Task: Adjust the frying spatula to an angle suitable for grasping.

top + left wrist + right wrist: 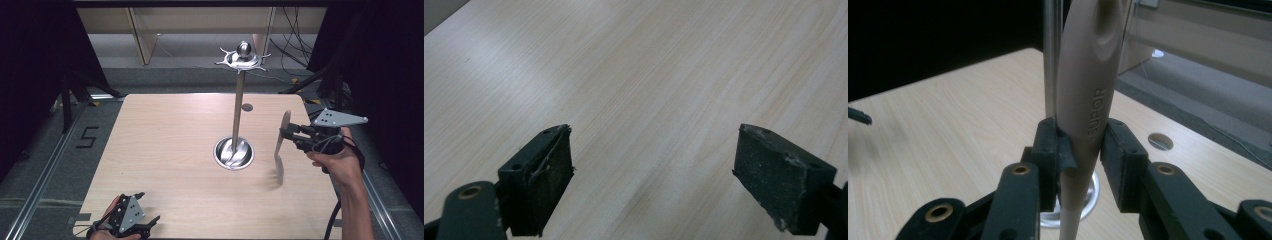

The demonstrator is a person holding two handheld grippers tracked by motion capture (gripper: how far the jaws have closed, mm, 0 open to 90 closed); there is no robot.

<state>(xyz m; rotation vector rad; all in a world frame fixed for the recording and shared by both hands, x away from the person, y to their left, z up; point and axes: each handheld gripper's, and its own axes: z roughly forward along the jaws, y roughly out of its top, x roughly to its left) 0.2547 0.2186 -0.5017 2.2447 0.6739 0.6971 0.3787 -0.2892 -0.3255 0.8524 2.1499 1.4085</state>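
Pale wood grain covered the counter [165,145], where a steel stand [239,107] rose from a round, shiny base [233,153] near the middle. At the top of its slim pole sat a dish-shaped ring with short hooks and a ball knob [243,49].

To the right of the stand, the right gripper [286,134] was held above the counter in the person's right hand [339,161]. Its fingers [1120,150] were closed on the beige handle of a kitchen utensil [281,145], which hung nearly upright with its flat head [278,165] downward, just above the wood and casting a shadow there. In the right gripper view the handle carried raised lettering reading SUPOR and an oval hanging hole near its upper end, with the stand's pole directly behind it. A small round hole [247,107] in the counter lay beyond the stand.

At the near left corner, the left gripper [148,210] rested low by the counter's edge, well apart from the stand. Its fingers [544,180] were spread wide with nothing between them, bare wood showing in the gap.
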